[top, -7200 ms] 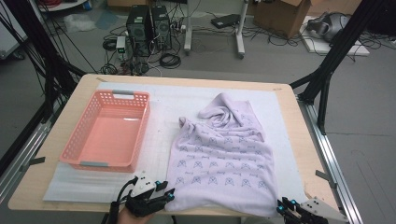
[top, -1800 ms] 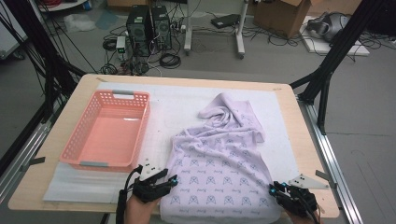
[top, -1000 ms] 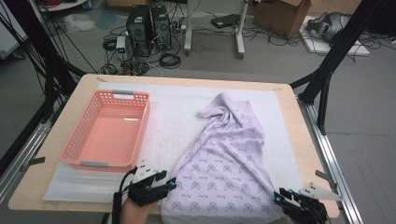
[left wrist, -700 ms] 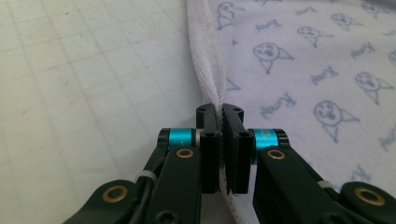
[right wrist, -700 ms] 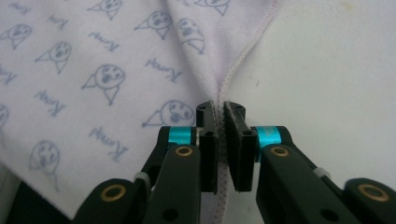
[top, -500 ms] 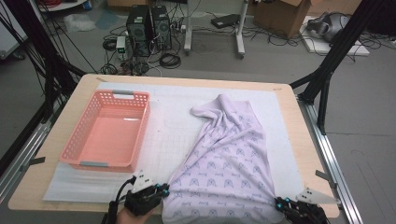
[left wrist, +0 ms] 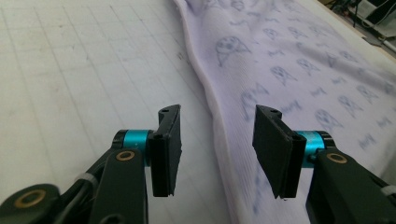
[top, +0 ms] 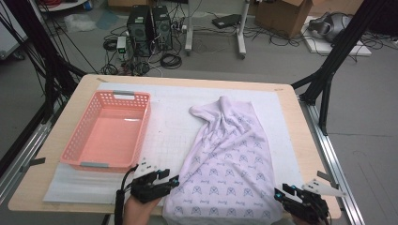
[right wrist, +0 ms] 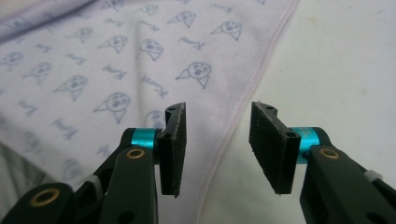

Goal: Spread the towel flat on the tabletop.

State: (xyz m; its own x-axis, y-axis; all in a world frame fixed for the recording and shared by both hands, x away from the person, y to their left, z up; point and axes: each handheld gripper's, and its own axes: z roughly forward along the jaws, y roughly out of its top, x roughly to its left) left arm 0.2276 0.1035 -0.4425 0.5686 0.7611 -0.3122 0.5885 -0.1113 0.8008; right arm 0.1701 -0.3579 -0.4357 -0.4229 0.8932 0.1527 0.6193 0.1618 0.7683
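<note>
The lilac printed cloth (top: 227, 159) lay on the white mat (top: 164, 122) of the desk (top: 291, 136), right of the pink basket (top: 108, 136). It had been pulled out longer and smoother than a moment before, its near edge at the desk's front, its far end still bunched. Both claws had just been opening. The left claw (left wrist: 217, 144) stood apart over the cloth's left hem, pads clear of it. The right claw (right wrist: 217, 144) stood apart over the right hem, gripping nothing. The stretch seemed finished and the corners freed; the crumpled far end likely needed flattening next.
</note>
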